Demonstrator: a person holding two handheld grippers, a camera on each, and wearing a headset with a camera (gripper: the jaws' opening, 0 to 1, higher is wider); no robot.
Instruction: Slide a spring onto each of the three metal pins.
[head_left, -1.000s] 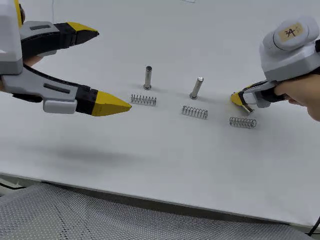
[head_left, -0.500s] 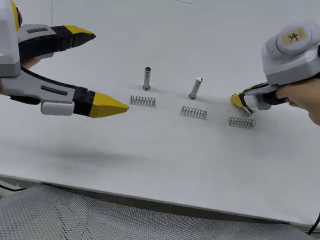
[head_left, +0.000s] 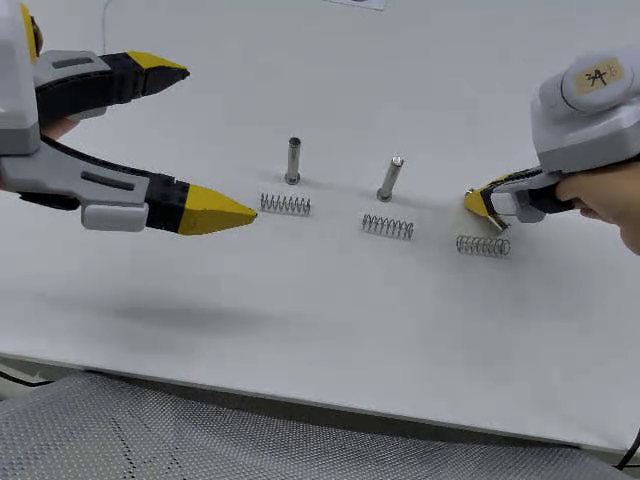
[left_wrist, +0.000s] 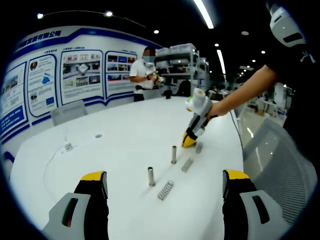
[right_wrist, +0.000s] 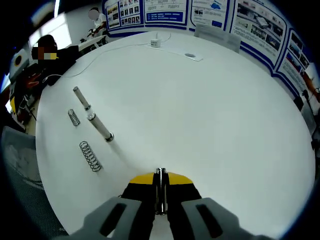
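White table (head_left: 300, 320): right hand-held gripper (head_left: 482, 205) pinches pin (right_wrist: 160, 187), spring (head_left: 483, 245) just beside.

I'm looking at a plain white tabletop (head_left: 330, 310). My left claw (head_left: 218, 142) is grey and black with yellow tips, and my right claw (head_left: 480, 205) has yellow tips too. Each pin (head_left: 293, 160) and spring (head_left: 285, 204) is silvery metal.

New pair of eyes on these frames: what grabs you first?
The black, yellow-tipped left gripper gapes wide open at the left of the white table. Mid-table, two upright silver metal pins stand behind a row of three coiled wire springs lying flat. At the right, the right gripper is shut on a third thin metal pin, beside the rightmost spring.
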